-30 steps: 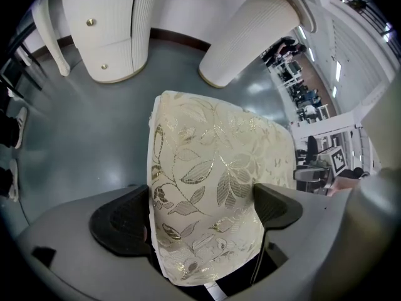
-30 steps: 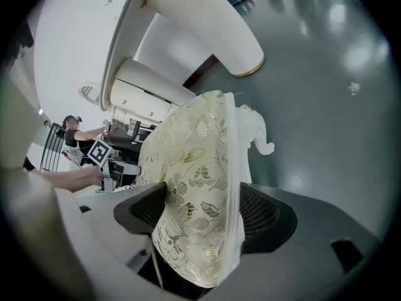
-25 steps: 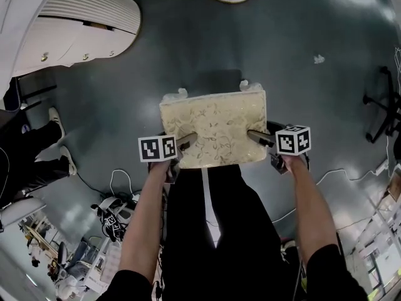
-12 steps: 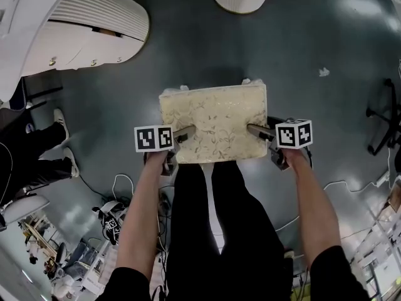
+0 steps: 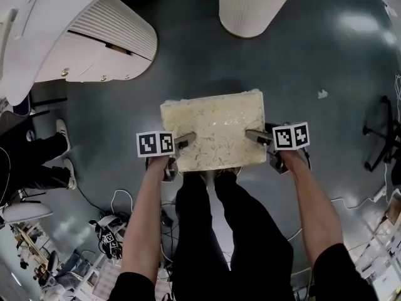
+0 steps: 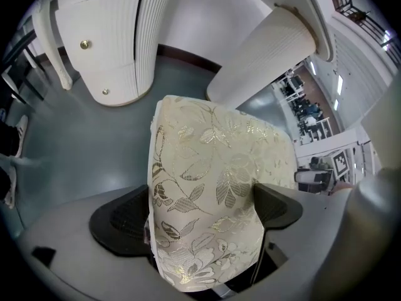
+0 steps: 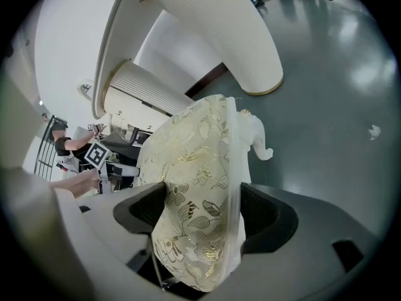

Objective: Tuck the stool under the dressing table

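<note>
Two tongs on one load: the left tongs and the right tongs are each clamped on the stool. Each pair of jaws is spread only as wide as the padded seat is thick and presses the floral cushion from both faces. Grip points sit at opposite side edges of the seat, toward the person's end, so the stool lies between the two tongs and reaches forward from them. It appears to be held up off the grey floor, with one curved white leg showing in the right gripper view. The dressing table lies ahead. Its drawer unit is forward and to the left, its fluted leg forward and slightly right, and the dark gap between them is well apart from the stool's far edge. Judged step: carrying the stool toward the knee space, tuck not yet done. The next move calls for advancing straight, keeping the seat level and centred on the gap, then lowering it to the floor before releasing. Risk: the cushion is soft, so the grip could slip if either side tilts.
</note>
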